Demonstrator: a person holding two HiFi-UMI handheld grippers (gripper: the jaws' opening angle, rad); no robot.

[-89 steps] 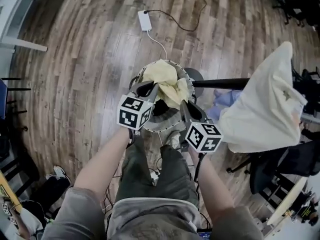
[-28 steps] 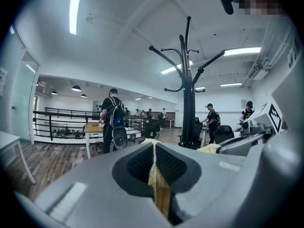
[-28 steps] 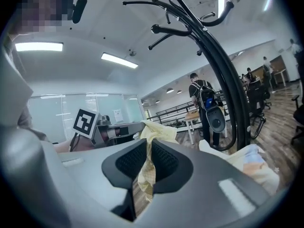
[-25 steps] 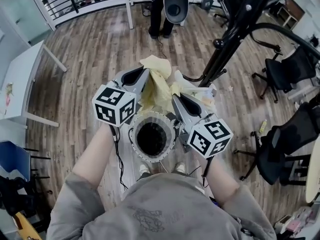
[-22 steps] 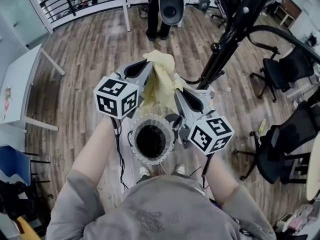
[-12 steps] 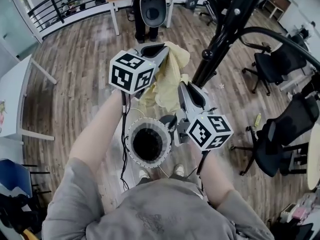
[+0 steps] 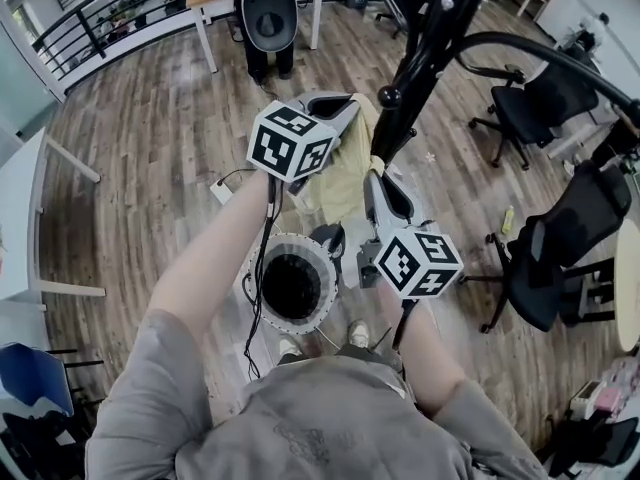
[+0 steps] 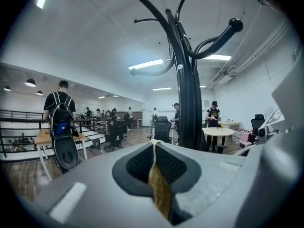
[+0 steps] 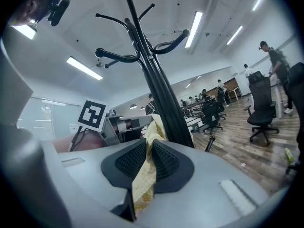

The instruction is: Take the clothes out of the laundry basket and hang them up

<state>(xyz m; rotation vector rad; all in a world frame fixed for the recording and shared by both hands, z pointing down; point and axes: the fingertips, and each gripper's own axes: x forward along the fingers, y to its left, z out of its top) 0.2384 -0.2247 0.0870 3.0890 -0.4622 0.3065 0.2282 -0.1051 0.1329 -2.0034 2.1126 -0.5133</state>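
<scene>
The pale yellow garment [image 7: 340,178] hangs in the air between my two grippers, just beside the pole of the black coat stand [image 7: 425,43]. My left gripper [image 7: 345,101] is the higher one, its jaws pinched together on a thin fold of the cloth. My right gripper [image 7: 377,180], lower and nearer to me, has its jaws clamped on another fold. The round laundry basket [image 7: 256,268] stands on the wood floor [image 7: 150,168] below, close in front of me.
</scene>
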